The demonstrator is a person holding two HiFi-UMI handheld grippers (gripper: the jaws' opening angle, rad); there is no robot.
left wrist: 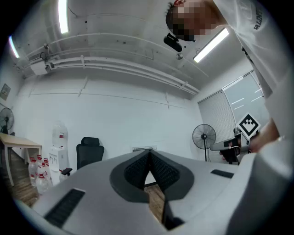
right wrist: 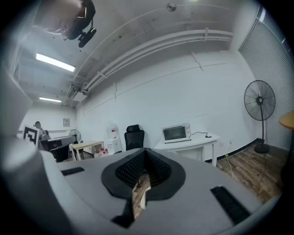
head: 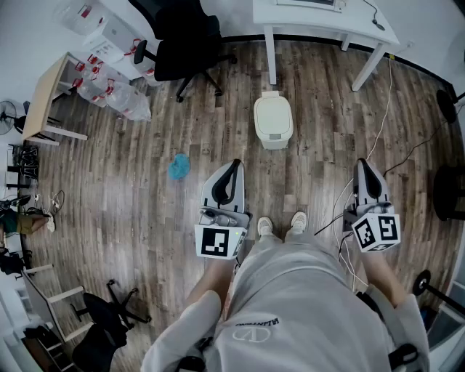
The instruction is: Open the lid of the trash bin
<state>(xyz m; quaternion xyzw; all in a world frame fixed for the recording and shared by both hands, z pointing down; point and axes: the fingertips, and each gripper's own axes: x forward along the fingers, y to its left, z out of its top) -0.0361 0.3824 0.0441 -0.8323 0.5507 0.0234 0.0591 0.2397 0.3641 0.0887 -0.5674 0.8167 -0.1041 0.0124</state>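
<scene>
The cream trash bin (head: 273,120) stands on the wooden floor in front of me with its lid down. Both grippers are held low near my body, well short of the bin. The left gripper (head: 234,166) points toward the bin from its near left, jaws closed tip to tip with nothing in them. The right gripper (head: 362,164) sits further right, also shut and empty. In the left gripper view the left gripper (left wrist: 148,153) faces the wall, jaws meeting at the tip. The right gripper (right wrist: 145,151) looks the same in its own view. Neither gripper view shows the bin clearly.
A black office chair (head: 186,38) and a white table (head: 325,19) stand beyond the bin. Bagged water bottles (head: 110,93) lie at the far left beside a wooden table (head: 45,93). A blue object (head: 179,167) lies on the floor. Cables (head: 379,131) run at the right.
</scene>
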